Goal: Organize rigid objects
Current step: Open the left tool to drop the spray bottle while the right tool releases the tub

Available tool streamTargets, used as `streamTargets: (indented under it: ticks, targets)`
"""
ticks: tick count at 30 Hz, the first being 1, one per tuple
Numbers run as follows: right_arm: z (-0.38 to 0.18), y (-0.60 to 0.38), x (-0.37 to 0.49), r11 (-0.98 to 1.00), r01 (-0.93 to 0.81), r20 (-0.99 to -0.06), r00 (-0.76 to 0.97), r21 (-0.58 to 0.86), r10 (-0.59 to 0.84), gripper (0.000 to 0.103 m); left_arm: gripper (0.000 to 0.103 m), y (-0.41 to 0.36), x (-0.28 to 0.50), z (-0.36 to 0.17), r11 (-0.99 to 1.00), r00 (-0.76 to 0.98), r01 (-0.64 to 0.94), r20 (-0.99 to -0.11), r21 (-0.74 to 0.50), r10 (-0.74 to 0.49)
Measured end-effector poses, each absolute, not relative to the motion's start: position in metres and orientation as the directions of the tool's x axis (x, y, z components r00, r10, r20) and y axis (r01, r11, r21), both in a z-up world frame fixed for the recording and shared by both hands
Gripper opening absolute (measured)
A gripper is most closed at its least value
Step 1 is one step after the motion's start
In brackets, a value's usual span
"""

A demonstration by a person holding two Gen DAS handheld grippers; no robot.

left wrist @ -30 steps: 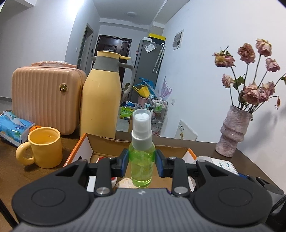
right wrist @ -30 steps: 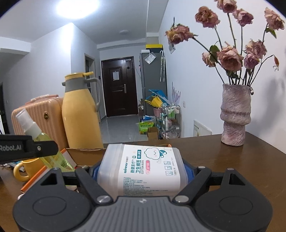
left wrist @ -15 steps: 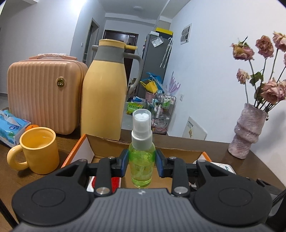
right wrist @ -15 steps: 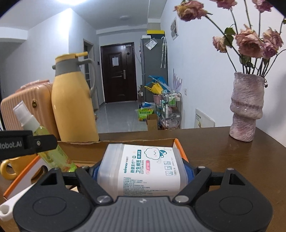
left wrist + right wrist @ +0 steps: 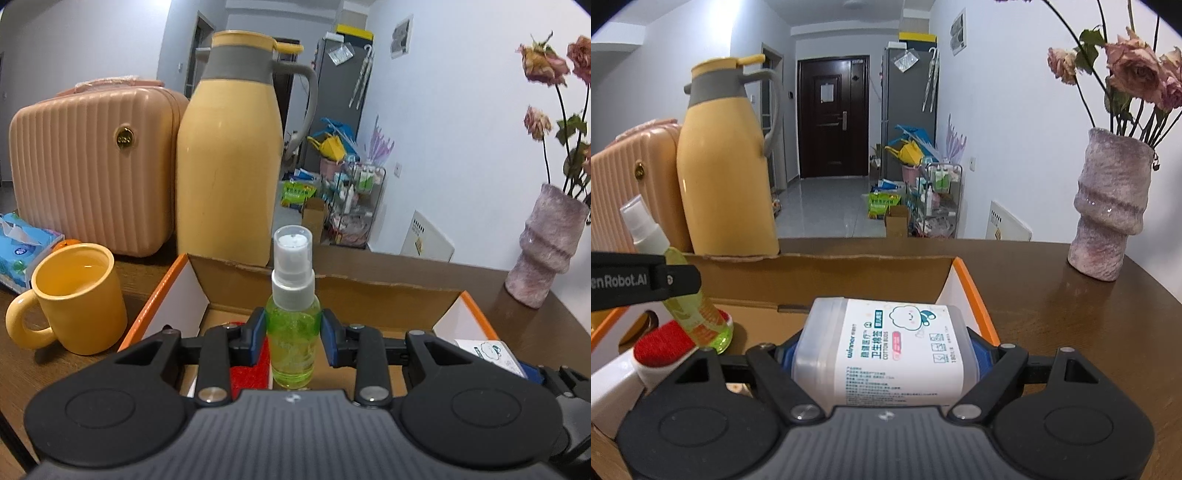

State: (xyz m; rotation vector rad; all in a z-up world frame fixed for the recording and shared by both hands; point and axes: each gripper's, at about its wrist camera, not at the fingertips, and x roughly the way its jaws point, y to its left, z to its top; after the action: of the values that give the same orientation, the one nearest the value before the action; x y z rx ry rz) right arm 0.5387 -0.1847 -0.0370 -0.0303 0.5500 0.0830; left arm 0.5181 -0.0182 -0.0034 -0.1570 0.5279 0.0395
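My left gripper (image 5: 293, 338) is shut on a green spray bottle (image 5: 293, 332) with a white cap, held upright over the open cardboard box (image 5: 369, 291). The same spray bottle (image 5: 694, 314) shows at the left of the right wrist view, low inside the box (image 5: 849, 273). My right gripper (image 5: 882, 354) is shut on a clear cotton bud box (image 5: 886, 350) with a white label, held over the box's right half near the orange-edged wall. A red-topped white item (image 5: 663, 345) lies in the box beside the bottle.
A yellow mug (image 5: 79, 291) stands left of the box. Behind it are a yellow thermos jug (image 5: 229, 162), a pink case (image 5: 88, 162) and a blue tissue pack (image 5: 22, 247). A pink vase (image 5: 1108, 206) with dried roses stands on the brown table (image 5: 1089, 332) at the right.
Both grippers have moved forward and down over the box, each keeping its object. The box, jug and vase loom larger and the box interior now shows.
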Motion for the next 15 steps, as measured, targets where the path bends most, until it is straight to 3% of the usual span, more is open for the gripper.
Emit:
streamTargets:
  ticks: [7,9,11,13,15]
  targets:
    - [-0.040,-0.188,0.539,0.996,-0.094,-0.542,0.836,0.006,0.082,0.084,0.032,-0.016,0.517,-0.006,0.990,0.859,-0.055,-0.512,-0.130,-0.020]
    - [-0.040,-0.188,0.539,0.995,-0.097,-0.547,0.833,0.009,0.086,0.093,0.043,-0.015,0.515,-0.003,0.990,0.867,-0.050,-0.498,-0.135,-0.024]
    - [-0.040,-0.188,0.539,0.995,-0.096,-0.545,0.835,0.003,0.082,0.097,0.070,-0.014,0.510,0.000,0.989,0.879,-0.048,-0.477,-0.140,-0.025]
    - [-0.038,-0.189,0.540,0.995,-0.096,-0.540,0.837,0.003,0.082,0.102,0.086,-0.014,0.506,0.004,0.989,0.890,-0.060,-0.456,-0.131,-0.006]
    - [-0.035,-0.190,0.538,0.996,-0.094,-0.533,0.842,0.007,0.083,0.103,0.094,-0.012,0.502,0.008,0.989,0.898,-0.068,-0.440,-0.135,0.002]
